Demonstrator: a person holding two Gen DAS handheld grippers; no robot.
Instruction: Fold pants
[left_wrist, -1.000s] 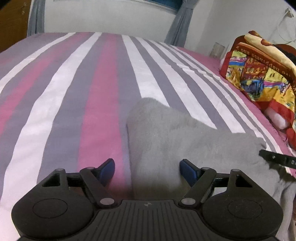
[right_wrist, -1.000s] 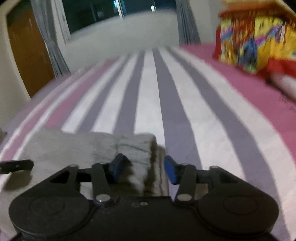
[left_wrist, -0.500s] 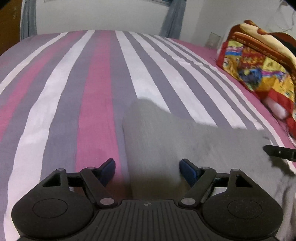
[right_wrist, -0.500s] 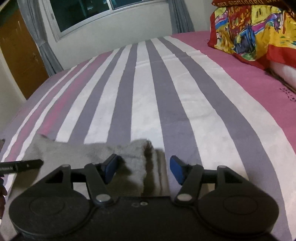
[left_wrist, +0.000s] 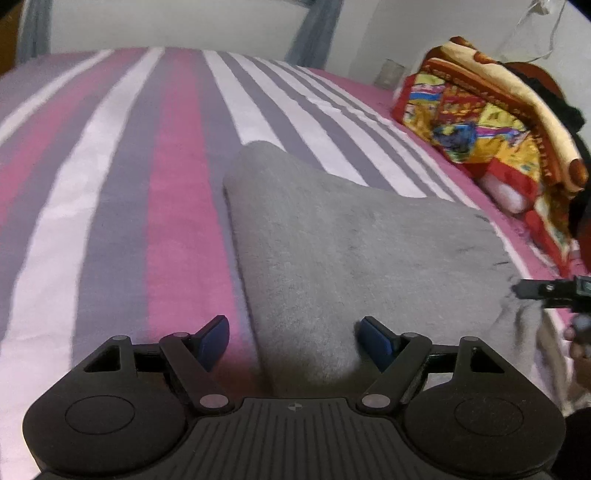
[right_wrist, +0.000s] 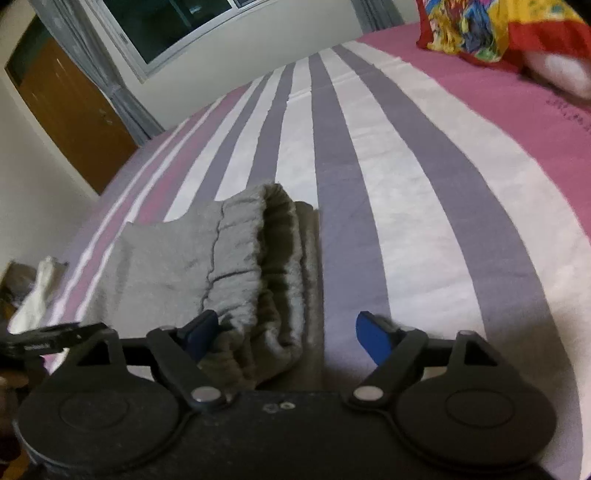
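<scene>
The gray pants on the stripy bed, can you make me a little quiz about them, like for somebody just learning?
1. True or false: the gray pants lie folded on the striped bedspread.
2. Which part of the pants sits nearest the right tongs? A) a zipper B) the elastic waistband C) a belt
3. Fill in: the left tongs are ____, with an edge of the pants between the blue pads.

Key
1. True.
2. B. The gathered waistband is right in front of the right tongs, whose jaws have just been opening and no longer press it.
3. Open.
</scene>
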